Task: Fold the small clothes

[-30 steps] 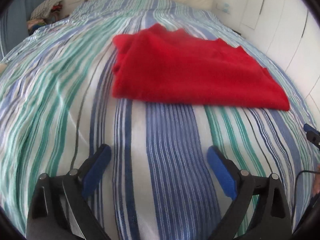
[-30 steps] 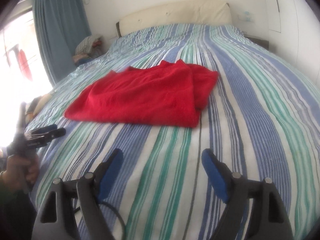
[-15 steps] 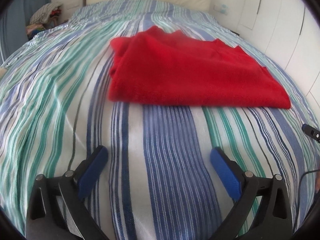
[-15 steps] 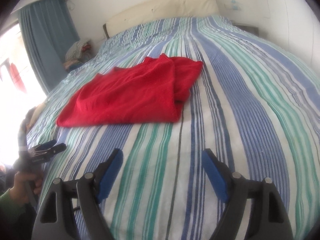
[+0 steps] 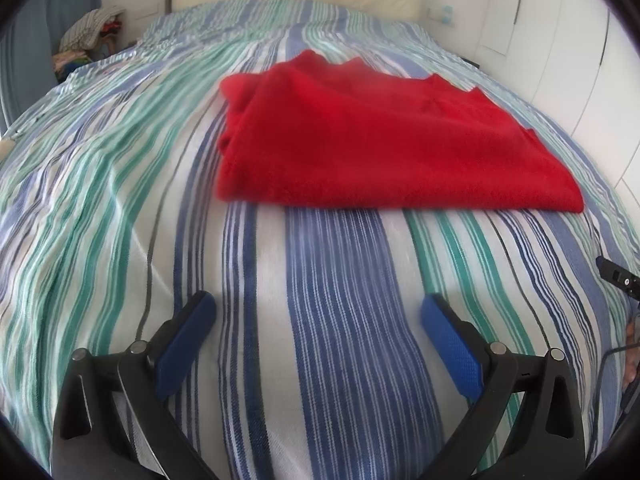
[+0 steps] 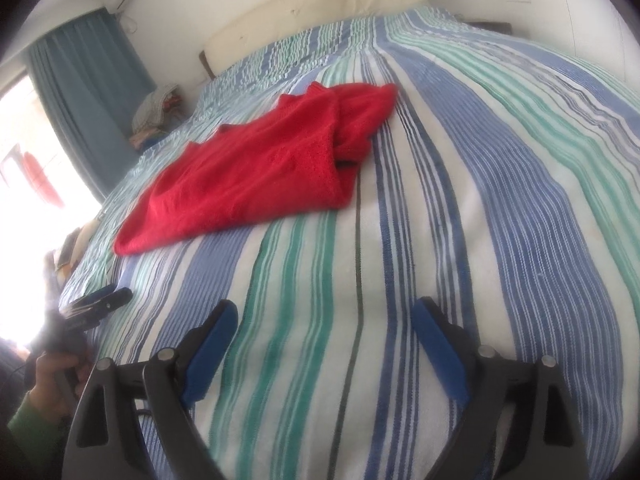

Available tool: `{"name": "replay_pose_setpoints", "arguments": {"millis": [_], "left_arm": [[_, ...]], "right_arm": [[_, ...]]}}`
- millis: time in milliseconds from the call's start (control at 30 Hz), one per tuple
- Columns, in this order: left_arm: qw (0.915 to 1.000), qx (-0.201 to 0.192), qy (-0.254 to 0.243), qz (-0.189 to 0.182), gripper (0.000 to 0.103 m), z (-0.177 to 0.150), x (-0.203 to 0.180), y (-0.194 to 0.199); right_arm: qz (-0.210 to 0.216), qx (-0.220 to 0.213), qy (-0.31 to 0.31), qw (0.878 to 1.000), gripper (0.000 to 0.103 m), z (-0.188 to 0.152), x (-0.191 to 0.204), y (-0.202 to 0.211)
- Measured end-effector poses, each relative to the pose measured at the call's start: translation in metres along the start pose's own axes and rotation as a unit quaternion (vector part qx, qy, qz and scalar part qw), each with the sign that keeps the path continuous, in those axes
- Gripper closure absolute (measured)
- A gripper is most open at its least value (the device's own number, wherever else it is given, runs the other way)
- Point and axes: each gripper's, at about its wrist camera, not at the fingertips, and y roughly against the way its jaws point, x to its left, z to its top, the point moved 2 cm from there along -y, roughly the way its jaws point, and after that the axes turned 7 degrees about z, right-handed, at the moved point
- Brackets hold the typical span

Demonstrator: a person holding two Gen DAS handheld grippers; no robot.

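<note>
Jaws released on left gripper (image 5: 318,310), opening empty on right gripper (image 6: 324,318); ahead, red garment (image 5: 380,140) folded once on bed (image 5: 340,320), further folds probably left.

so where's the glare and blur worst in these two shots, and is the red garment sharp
Right wrist view: window glare washes out the lower left, half hiding the left gripper; red garment fairly sharp. Left wrist view: even light, the garment's surface slightly soft. Both: fisheye bulges the striped bedspread, dark corners.

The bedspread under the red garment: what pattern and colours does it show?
The bedspread has blue, green and white stripes, clearest in the left wrist view.
</note>
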Motion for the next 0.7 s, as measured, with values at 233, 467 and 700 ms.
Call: {"name": "replay_pose_setpoints", "arguments": {"millis": [233, 467, 700], "left_arm": [[1.0000, 0.000, 0.000, 0.000, 0.001, 0.0000, 0.0001, 0.0001], [1.0000, 0.000, -0.001, 0.001, 0.001, 0.0002, -0.0001, 0.0000], [1.0000, 0.000, -0.002, 0.004, 0.001, 0.0002, 0.0001, 0.0002]], "right_arm": [[-0.023, 0.003, 0.033, 0.999, 0.006, -0.0032, 0.0090, -0.0073], [-0.015, -0.005, 0.029, 0.999, 0.006, -0.0050, 0.0068, -0.0052], [-0.015, -0.006, 0.030, 0.999, 0.006, -0.0049, 0.0067, -0.0052]]}}
